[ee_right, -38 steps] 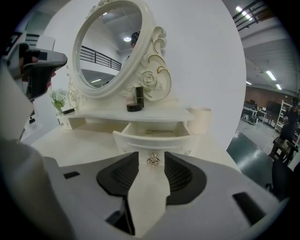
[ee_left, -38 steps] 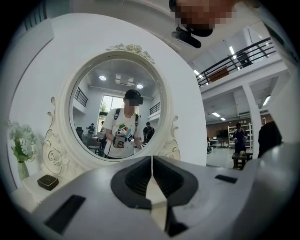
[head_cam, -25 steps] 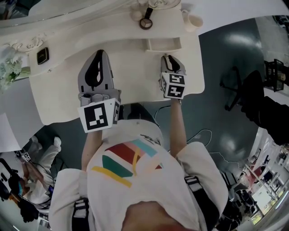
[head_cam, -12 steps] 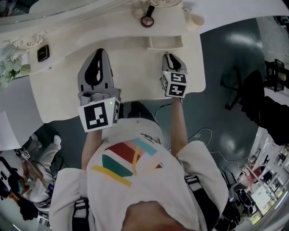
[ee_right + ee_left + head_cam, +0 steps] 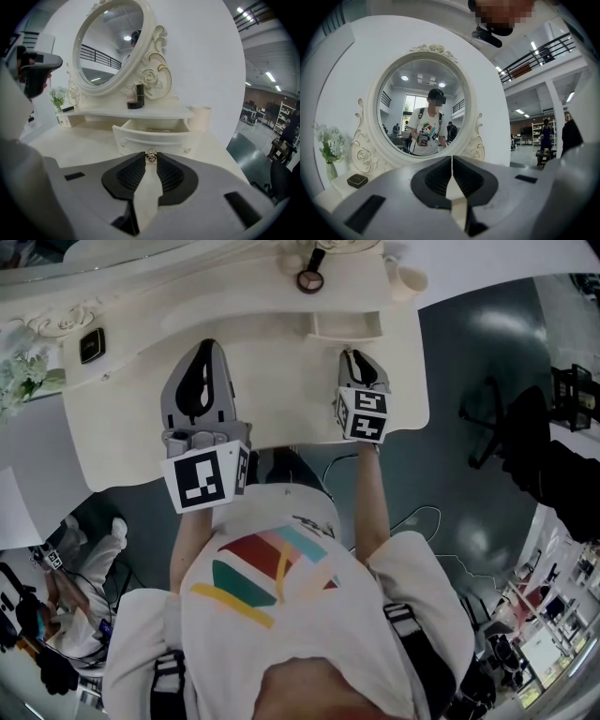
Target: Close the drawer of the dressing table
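The cream dressing table (image 5: pixel 281 390) has its small drawer (image 5: pixel 345 326) pulled out below the mirror shelf. In the right gripper view the drawer (image 5: pixel 152 133) stands open, its front facing me, with a small metal knob (image 5: pixel 151 157) at the centre. My right gripper (image 5: pixel 151 158) has its tips on either side of that knob and touching it, and the jaws are closing. In the head view the right gripper (image 5: pixel 350 356) points at the drawer front. My left gripper (image 5: pixel 204 354) is held level over the table top to the left, shut on nothing (image 5: pixel 452 160).
The oval mirror (image 5: pixel 422 108) reflects the person. On the shelf stand a dark lipstick (image 5: pixel 139 93) and a cream cup (image 5: pixel 199 117). A black box (image 5: pixel 91 345) and white flowers (image 5: pixel 19 381) sit far left. An office chair (image 5: pixel 506 432) stands on the floor at right.
The head view has drifted a little, so the table sits slightly higher in the picture. Both grippers hold their places over the table top.
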The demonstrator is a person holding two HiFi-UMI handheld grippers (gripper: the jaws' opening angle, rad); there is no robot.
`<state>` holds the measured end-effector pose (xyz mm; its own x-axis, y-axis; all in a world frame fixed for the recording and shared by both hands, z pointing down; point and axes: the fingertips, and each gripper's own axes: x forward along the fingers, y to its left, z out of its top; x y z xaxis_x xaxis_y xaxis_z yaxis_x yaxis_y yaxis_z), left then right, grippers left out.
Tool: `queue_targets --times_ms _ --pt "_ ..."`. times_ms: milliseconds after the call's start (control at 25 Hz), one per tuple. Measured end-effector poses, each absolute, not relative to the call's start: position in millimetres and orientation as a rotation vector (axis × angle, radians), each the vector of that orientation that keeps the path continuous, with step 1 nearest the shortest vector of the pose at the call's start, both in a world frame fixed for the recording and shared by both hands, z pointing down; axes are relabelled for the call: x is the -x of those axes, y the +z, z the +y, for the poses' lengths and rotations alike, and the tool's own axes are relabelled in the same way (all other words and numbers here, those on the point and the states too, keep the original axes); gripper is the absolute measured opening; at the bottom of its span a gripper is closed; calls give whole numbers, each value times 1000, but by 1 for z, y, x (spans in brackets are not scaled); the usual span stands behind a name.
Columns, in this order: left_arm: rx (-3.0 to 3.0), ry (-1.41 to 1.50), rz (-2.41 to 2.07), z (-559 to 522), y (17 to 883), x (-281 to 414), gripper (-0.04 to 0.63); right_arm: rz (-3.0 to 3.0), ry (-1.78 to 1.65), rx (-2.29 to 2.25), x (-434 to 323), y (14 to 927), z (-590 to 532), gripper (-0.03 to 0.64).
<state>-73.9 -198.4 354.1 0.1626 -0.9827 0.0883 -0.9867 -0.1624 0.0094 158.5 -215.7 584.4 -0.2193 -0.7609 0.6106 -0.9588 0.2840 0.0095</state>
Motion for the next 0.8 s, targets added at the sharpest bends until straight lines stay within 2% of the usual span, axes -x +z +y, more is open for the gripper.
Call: queue_targets --times_ms 800 --pt "-2334 111 -2005 -198 357 79 11 -2051 485 -1538 -157 580 -229 61"
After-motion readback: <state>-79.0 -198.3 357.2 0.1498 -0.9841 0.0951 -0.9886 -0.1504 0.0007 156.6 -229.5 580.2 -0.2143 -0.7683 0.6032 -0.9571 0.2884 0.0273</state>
